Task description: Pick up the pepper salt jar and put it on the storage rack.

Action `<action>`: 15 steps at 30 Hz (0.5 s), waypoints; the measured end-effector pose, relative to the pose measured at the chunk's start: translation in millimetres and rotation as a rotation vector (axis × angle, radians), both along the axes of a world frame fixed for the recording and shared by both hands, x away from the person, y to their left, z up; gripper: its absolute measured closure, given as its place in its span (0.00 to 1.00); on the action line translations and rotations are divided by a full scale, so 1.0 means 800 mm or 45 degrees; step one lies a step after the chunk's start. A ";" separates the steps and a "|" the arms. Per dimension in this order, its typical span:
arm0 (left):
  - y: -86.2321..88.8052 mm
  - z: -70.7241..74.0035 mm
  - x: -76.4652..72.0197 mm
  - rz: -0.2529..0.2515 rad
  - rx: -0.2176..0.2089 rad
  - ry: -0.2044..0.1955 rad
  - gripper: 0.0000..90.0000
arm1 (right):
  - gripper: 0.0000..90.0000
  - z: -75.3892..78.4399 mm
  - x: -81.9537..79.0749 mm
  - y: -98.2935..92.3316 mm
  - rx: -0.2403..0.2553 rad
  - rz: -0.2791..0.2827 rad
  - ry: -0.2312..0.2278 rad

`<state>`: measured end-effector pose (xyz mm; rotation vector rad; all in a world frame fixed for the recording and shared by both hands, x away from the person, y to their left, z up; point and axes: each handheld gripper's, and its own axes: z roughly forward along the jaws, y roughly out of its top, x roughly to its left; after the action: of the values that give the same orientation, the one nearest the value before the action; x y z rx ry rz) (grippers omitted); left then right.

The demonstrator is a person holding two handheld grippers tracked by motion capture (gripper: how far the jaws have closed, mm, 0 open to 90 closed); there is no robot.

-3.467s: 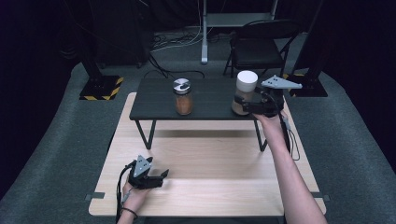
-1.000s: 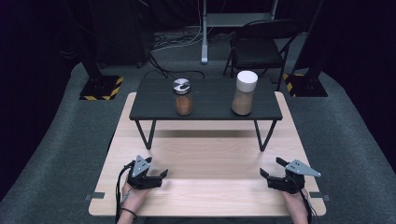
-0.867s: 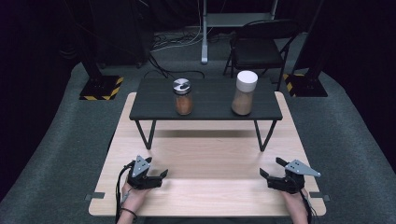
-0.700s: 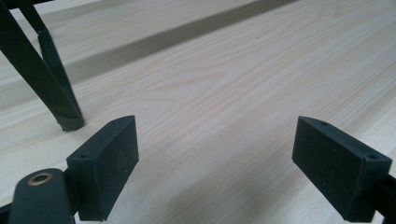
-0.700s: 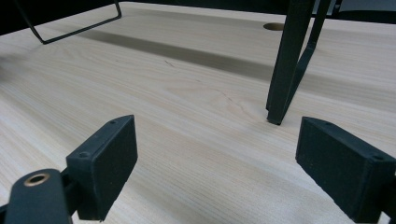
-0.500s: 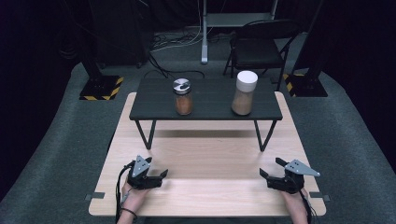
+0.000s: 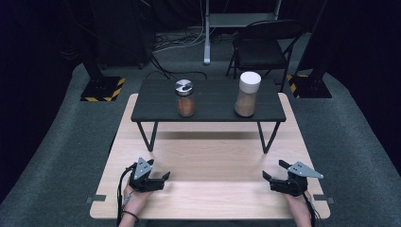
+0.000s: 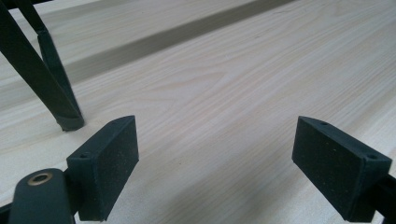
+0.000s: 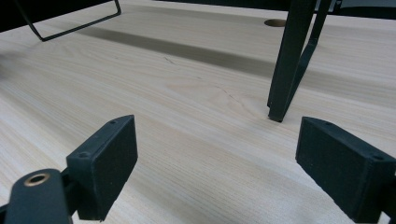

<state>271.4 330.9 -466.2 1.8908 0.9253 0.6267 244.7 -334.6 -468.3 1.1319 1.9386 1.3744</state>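
Grippers rest low on the near edge of the wooden worktop: the left gripper at the near left corner and the right gripper at the near right corner, each with its jaws spread apart and nothing between them. Well apart from both, on the small black table at the far side, stand the silver-lidded jar and the taller white-capped jar, both upright.

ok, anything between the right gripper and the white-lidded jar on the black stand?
No object lies between them. The right gripper rests open on the wooden table, with bare wood ahead. The white-lidded jar sits up on the black stand, so the stand's front edge and right leg are all it must clear.
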 end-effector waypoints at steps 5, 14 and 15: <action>0.000 0.000 0.000 -0.001 0.000 0.000 0.15 | 0.13 0.000 0.001 0.000 0.000 0.002 0.005; 0.000 0.000 0.000 -0.001 0.000 0.001 0.15 | 0.13 0.000 0.001 0.001 -0.005 0.006 0.007; 0.000 0.000 0.000 -0.001 -0.001 0.001 0.15 | 0.13 0.001 0.001 0.001 -0.004 0.005 0.009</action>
<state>271.6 331.2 -466.1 1.8911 0.9251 0.6250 245.3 -334.1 -467.9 1.1340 1.9477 1.3710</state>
